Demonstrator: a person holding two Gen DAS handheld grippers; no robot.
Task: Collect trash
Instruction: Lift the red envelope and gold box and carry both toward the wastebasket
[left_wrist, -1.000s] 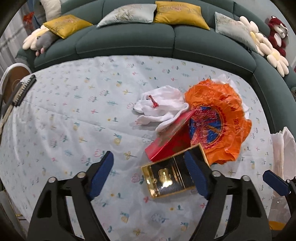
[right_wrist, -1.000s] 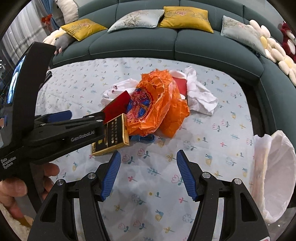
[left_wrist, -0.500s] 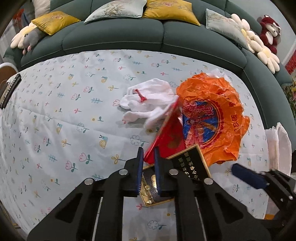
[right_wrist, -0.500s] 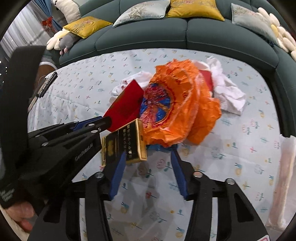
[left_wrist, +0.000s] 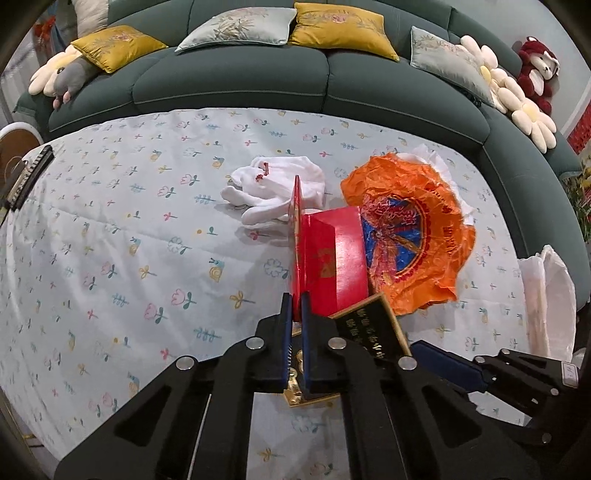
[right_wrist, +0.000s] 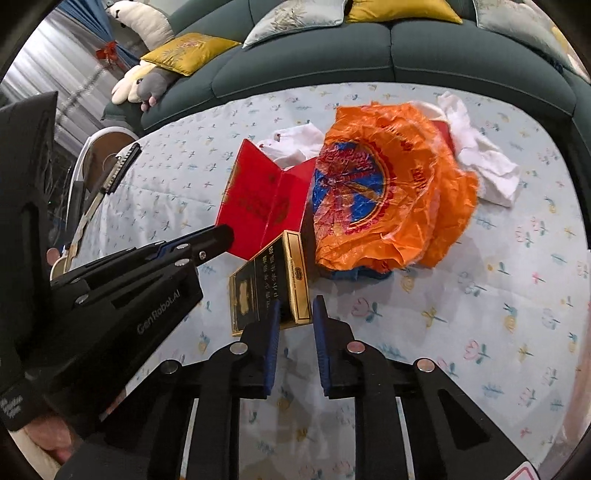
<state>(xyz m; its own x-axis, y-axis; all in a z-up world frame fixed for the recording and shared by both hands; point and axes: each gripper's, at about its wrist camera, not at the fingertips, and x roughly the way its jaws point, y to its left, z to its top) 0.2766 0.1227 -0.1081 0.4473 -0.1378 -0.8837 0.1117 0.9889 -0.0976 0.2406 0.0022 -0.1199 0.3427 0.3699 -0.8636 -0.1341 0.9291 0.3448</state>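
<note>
Where the left wrist view looks down, the left gripper (left_wrist: 296, 301) has its jaws pinched tight on the edge of a red carton (left_wrist: 328, 258), lifted on edge over the floral tablecloth (left_wrist: 110, 240). White gloves (left_wrist: 275, 192) lie behind; an orange plastic bag (left_wrist: 417, 236) beside; a white bag (left_wrist: 550, 295) far right.

In the right wrist view, the right gripper (right_wrist: 295, 314), jaws just closing, narrowly straddles the corner of a black-and-gold box (right_wrist: 269, 284); whether the pads press it, cannot tell.
</note>
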